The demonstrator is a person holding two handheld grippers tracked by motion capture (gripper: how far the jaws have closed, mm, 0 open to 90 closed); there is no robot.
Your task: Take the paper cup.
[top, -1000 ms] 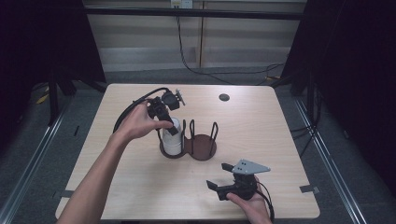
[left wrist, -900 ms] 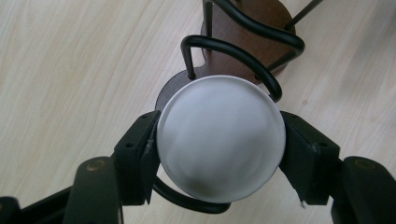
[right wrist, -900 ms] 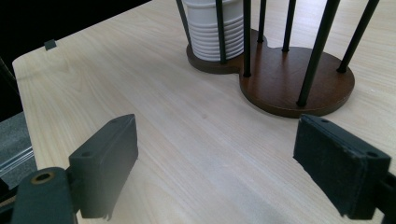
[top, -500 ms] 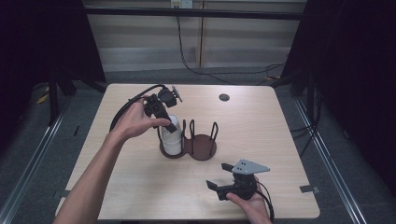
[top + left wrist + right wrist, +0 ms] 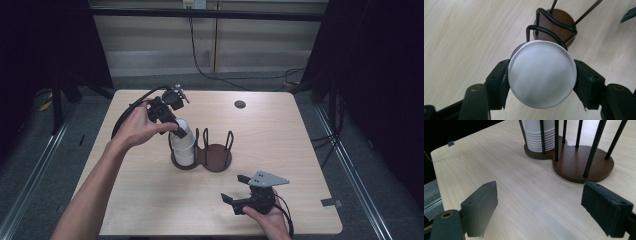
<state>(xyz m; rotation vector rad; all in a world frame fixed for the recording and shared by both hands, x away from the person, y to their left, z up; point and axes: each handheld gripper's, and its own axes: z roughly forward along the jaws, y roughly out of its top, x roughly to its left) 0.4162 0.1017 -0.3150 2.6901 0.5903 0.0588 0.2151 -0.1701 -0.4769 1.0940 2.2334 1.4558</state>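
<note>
Left gripper [image 5: 172,127]: its jaws pinched the top white cup [image 5: 542,73], lifted partly off the stack [image 5: 184,150].
Cup's place: above the holder's [image 5: 216,159] left bay, mid-table [image 5: 150,200].
Right gripper [image 5: 240,195]: jaws spread, idle near the table's front edge.
Risk: tilting could snag the wire posts [image 5: 551,27]; nested cups might rise too.

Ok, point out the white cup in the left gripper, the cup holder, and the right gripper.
white cup [image 5: 542,75], left gripper view, on its flat round bottom.
cup holder [image 5: 217,155], high view, on its bare brown base.
right gripper [image 5: 236,188], high view, midway between its fingertips.
</note>
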